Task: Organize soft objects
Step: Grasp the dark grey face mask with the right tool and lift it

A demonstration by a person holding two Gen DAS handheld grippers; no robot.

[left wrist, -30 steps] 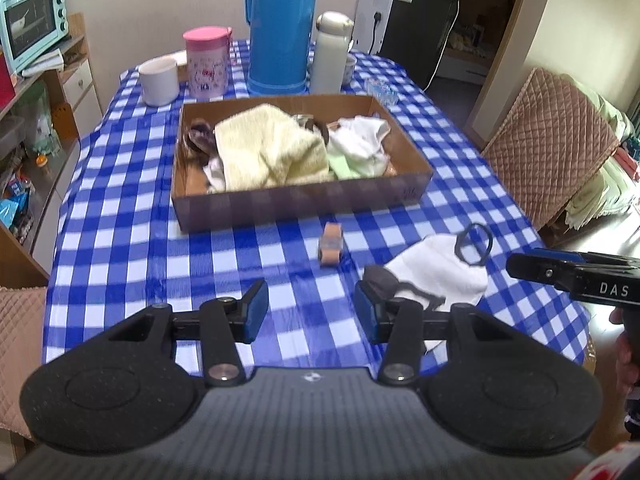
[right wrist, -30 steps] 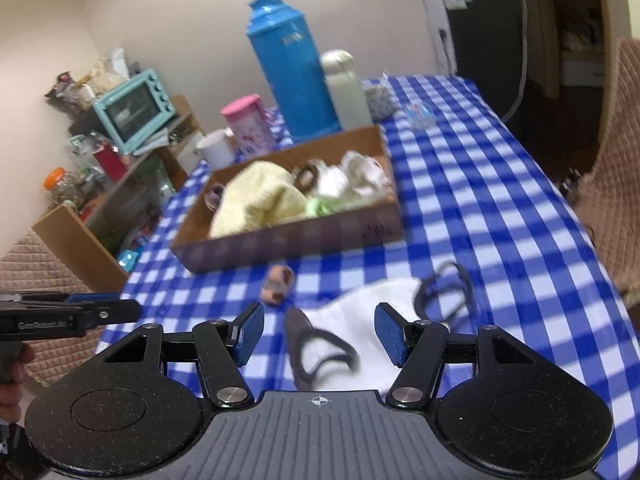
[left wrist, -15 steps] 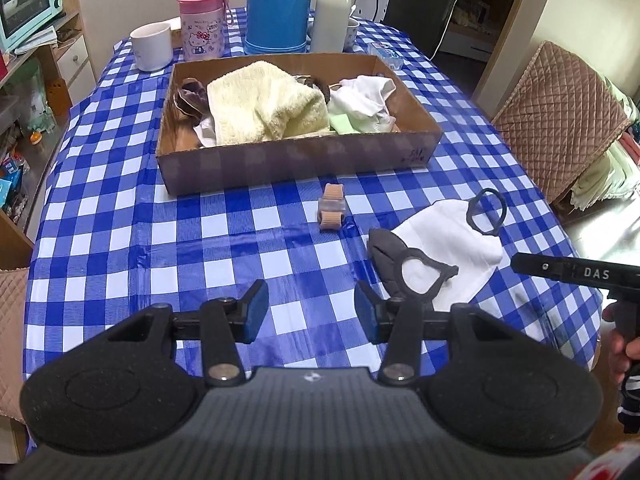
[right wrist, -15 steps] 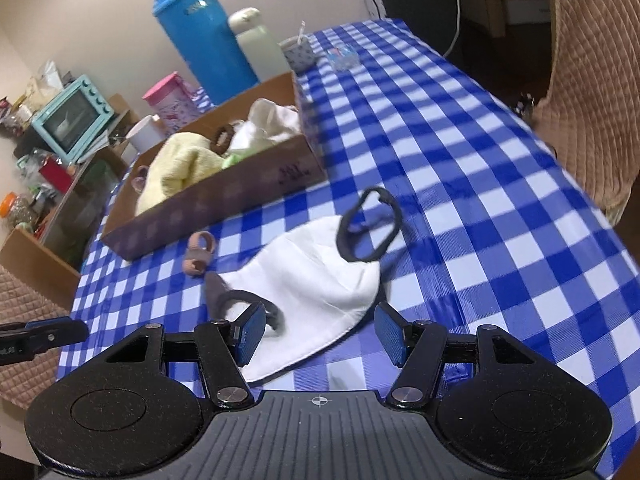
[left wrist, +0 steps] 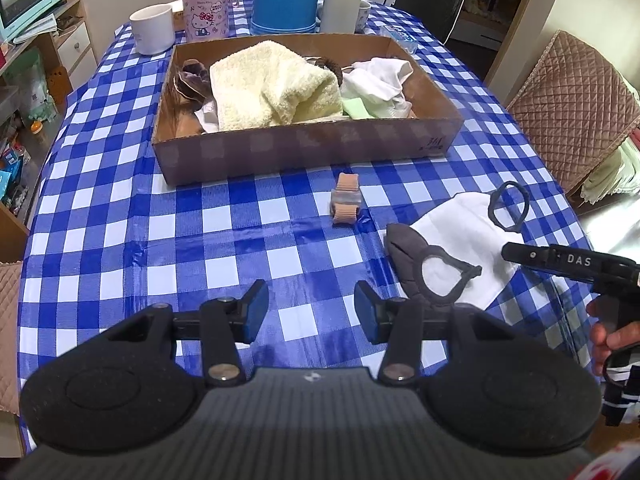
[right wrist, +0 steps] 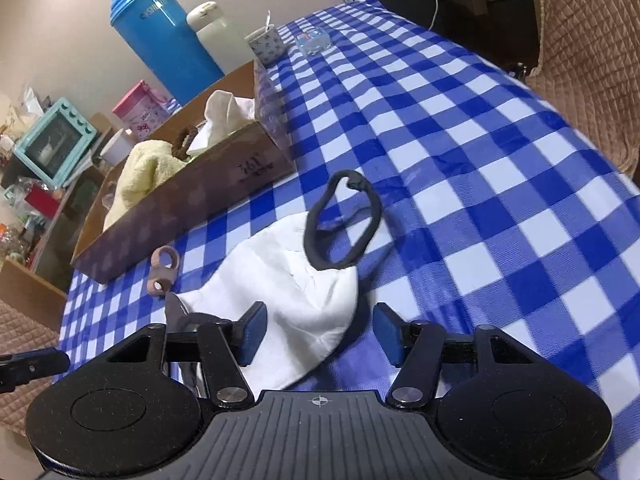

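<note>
We are at the pickup step: the right gripper is closing around the mask edge, not yet gripping. The left gripper hangs open, empty. Next, lift toward the box at 11 o'clock.

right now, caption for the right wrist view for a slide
Right claw closing over a white cloth on the checked table, cardboard box behind.

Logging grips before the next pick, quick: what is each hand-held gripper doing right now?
Left hand-held gripper: open, empty, above the tablecloth.
Right hand-held gripper: jaws closing, white cloth between them, not yet pinched.
</note>
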